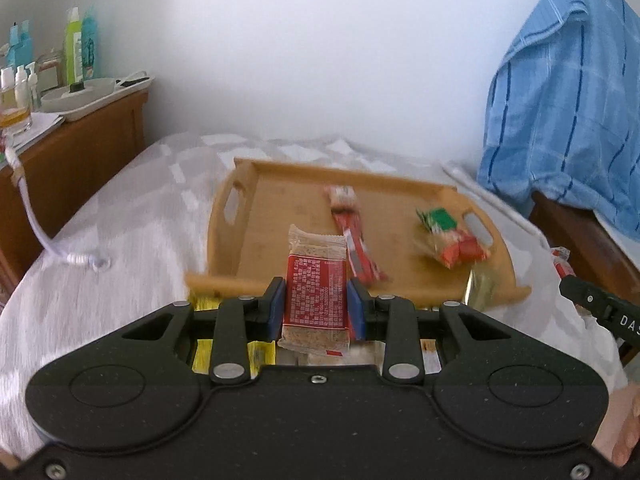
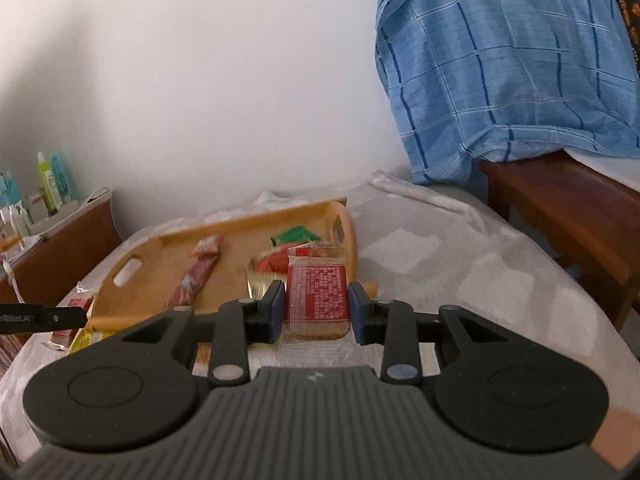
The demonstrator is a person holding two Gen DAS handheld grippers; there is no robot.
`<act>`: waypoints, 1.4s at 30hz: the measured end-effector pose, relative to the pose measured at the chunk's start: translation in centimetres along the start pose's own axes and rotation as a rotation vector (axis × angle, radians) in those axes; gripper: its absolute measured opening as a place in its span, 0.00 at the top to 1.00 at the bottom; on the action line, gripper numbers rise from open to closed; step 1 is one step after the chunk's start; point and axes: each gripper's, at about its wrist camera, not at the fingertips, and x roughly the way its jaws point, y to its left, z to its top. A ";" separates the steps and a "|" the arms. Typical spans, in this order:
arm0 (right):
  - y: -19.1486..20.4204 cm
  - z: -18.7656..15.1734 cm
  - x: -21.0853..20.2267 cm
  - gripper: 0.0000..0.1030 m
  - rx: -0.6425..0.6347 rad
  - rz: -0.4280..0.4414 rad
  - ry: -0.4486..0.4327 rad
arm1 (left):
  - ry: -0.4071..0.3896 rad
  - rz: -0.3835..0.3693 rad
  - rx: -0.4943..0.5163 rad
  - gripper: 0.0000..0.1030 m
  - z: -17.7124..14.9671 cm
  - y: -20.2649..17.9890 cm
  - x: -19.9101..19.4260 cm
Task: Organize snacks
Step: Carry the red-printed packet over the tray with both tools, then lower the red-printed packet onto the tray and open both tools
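Observation:
My left gripper (image 1: 316, 304) is shut on a red-labelled cracker packet (image 1: 316, 280), held upright above the bed in front of the wooden tray (image 1: 256, 208). My right gripper (image 2: 317, 306) is shut on a second red-labelled cracker packet (image 2: 317, 292), held upright near the tray (image 2: 160, 248). On the tray lie a long red snack stick (image 1: 352, 236) and a green-and-red packet (image 1: 448, 236). The same red stick (image 2: 196, 276) and green-and-red packet (image 2: 288, 240) show in the right wrist view. Yellow and red packets (image 2: 76, 320) lie on the bed before the tray.
The tray sits on a bed with a grey-white cover (image 1: 120, 240). A wooden cabinet (image 1: 72, 152) with bottles stands at the left. A blue checked cloth (image 2: 500, 60) hangs over a wooden bench (image 2: 560, 208) at the right. A cord (image 1: 48, 232) lies on the bed's left side.

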 end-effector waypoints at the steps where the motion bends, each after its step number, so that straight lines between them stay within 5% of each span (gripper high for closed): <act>1: -0.1 0.6 0.5 0.63 0.005 0.006 0.004 | 0.000 0.000 -0.001 0.70 0.6 0.1 0.3; 13: 2.9 5.0 5.8 0.63 -0.028 0.082 0.066 | 0.057 -0.025 -0.027 0.70 4.5 1.0 5.9; 24: 7.9 2.2 9.4 0.63 -0.100 0.134 0.146 | 0.119 -0.015 -0.022 0.70 3.4 0.9 10.5; 42: 9.2 -0.3 13.6 0.63 -0.151 0.085 0.237 | 0.153 -0.004 0.015 0.70 2.5 0.6 13.3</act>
